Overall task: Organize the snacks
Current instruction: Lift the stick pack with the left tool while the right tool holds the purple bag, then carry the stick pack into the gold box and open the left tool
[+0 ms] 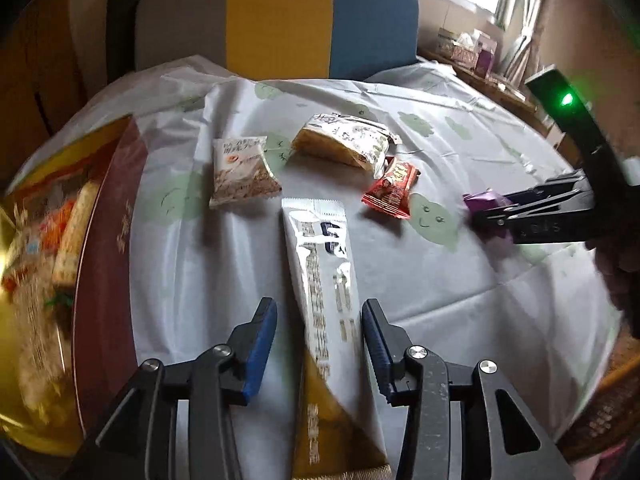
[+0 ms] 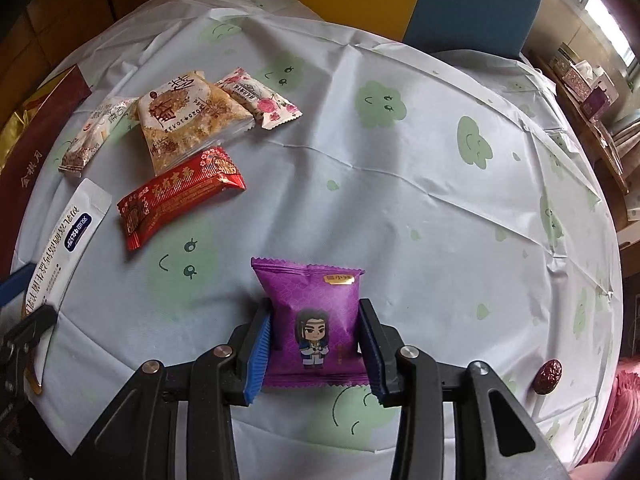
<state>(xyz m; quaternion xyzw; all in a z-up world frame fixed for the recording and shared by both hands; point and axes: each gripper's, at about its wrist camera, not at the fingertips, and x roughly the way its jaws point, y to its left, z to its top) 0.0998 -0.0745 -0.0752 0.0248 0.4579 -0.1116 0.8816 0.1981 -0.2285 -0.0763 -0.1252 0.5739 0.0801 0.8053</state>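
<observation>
Grips the purple snack packet (image 2: pixel 312 292) by its two long sides with the right hand-held gripper (image 2: pixel 315 306), jaws drawn in narrow and both pads pressed on the film. Holds it low over the counter (image 2: pixel 400 200), near the front edge and well apart from the other snacks; impossible to tell whether the bottom seam touches the cloth.

Probably handles as a light, air-puffed pillow pack: slick film, soft walls, most likely one small crumbly cake inside. Calls for a gentle squeeze across the filled middle, as here, rather than on the crimped end seams, which would fold and slip. Risks crushing the contents or popping the pack if clamped harder.

Straddles the long white stick sachet (image 1: pixel 320 248) with the left hand-held gripper (image 1: pixel 320 308), jaws standing apart and neither pad touching it. Lies flat on the counter, pointing away from the camera, just beside the maroon gift box (image 1: pixel 104 240) already holding several packets. Seems thin, limp and glossy, so likely to sag from an end grip; better taken across the narrow width near the middle, pads pressed down to the cloth first.

Leaves the red packet (image 2: pixel 180 196) and three paler ones further back, loose on the counter.
</observation>
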